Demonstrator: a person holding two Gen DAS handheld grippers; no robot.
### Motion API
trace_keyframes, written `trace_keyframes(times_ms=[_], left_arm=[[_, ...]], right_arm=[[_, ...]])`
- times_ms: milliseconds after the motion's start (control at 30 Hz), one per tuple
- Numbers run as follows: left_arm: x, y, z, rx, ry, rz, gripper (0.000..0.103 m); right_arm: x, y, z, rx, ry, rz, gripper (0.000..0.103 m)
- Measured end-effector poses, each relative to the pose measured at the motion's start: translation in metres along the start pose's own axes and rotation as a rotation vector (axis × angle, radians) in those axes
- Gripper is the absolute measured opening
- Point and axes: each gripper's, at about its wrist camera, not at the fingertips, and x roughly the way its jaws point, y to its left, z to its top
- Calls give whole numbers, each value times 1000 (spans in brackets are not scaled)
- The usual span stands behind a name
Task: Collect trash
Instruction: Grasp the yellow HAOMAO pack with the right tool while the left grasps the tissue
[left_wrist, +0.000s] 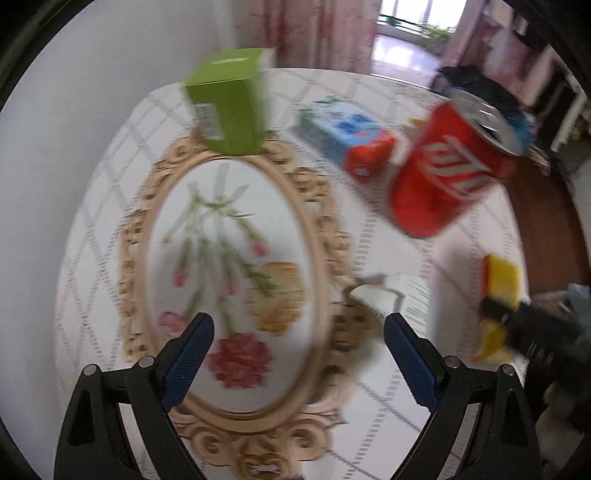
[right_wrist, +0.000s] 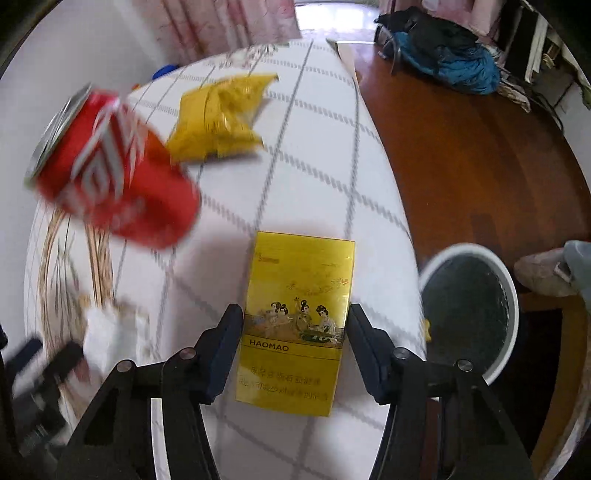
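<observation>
Left wrist view: motion-blurred; the lettering on the green box (left_wrist: 231, 107) and the blue-and-red carton (left_wrist: 347, 136) cannot be read.
Right wrist view: the white crumpled scrap (right_wrist: 107, 336) at lower left is smeared, and the left gripper (right_wrist: 37, 384) is only a dark blur at the frame edge.
Cut off: the right gripper (left_wrist: 524, 325) enters the left view from the right edge, with only part of the yellow pack (left_wrist: 502, 280) showing.
Counter: a white cloth with a grey lattice (right_wrist: 314, 155) covers it; an oval floral tray with a carved tan rim (left_wrist: 317, 229) lies on it.
Room: pink curtains (left_wrist: 314, 29) behind, a brown wood floor (right_wrist: 461, 155), and a white-rimmed bin (right_wrist: 511, 295) below the counter edge.
Trash: red can (right_wrist: 118, 173) standing on the cloth, crumpled yellow bag (right_wrist: 218, 118) beyond it.
Writing: the yellow pack (right_wrist: 299, 325) reads "HAOMAO"; the can's white script is too blurred to read.
Left gripper (left_wrist: 298, 332): jaws wide, nothing between them, above the tray.
Right gripper (right_wrist: 295, 325): jaws closed against both sides of the yellow pack.
</observation>
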Motion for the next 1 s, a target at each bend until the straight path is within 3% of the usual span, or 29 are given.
trace_keyframes(times_ms=[167, 267, 367, 467, 700, 733, 800, 833, 1000], left_arm=[[11, -23, 5, 43, 43, -89, 93], [-5, -22, 5, 25, 54, -162, 93], [-20, -19, 0, 23, 29, -181, 93], [-22, -27, -3, 41, 31, -188, 93], [6, -53, 3, 75, 75, -169, 91], [10, -55, 5, 78, 72, -161, 86], [15, -59, 8, 92, 75, -129, 53], [17, -60, 8, 94, 78, -120, 45], [15, -62, 10, 107, 43, -107, 34]], right_arm=[[-11, -18, -30, -8, 15, 12, 60], [-13, -28, -37, 8, 15, 17, 59], [-14, -36, -42, 28, 24, 39, 59], [-16, -43, -45, 18, 17, 5, 59], [-16, -54, -46, 31, 16, -19, 59], [-15, -54, -46, 29, 15, -22, 59], [-14, -54, -45, 26, 13, -26, 59], [-14, -55, -45, 25, 12, -26, 59], [-15, -49, -45, 20, 4, -33, 60]])
